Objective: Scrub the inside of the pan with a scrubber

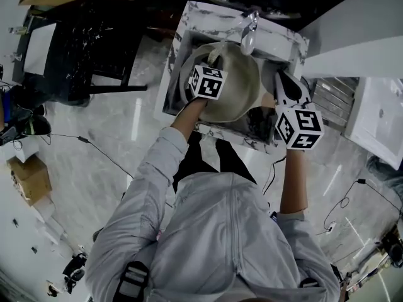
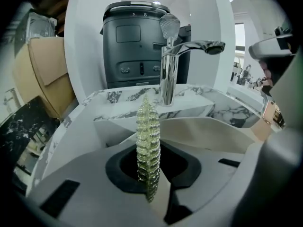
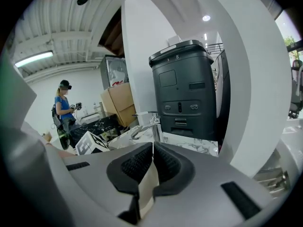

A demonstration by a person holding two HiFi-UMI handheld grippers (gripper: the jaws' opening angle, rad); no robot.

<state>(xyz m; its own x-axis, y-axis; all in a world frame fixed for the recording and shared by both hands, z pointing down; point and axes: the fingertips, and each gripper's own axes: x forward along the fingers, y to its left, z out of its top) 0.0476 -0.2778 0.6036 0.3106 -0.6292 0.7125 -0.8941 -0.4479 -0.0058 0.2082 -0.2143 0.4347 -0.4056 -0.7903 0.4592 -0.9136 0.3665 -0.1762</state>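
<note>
Marble sink [image 1: 189, 19] holds the cream pan [image 1: 242, 87], its inside facing up. The scrubber [image 2: 148, 141], upright and edge-on, is clamped in the left gripper [image 2: 150, 168] over the pan's bowl, the nearer tool. The right gripper [image 3: 152, 167] has its 2 jaws pinched on a thin cream edge, apparently the pan's right rim.

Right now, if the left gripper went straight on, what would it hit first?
The left gripper, shut on the scrubber, would probably meet the sink's marble back ledge beside the faucet; depth is unclear.
</note>
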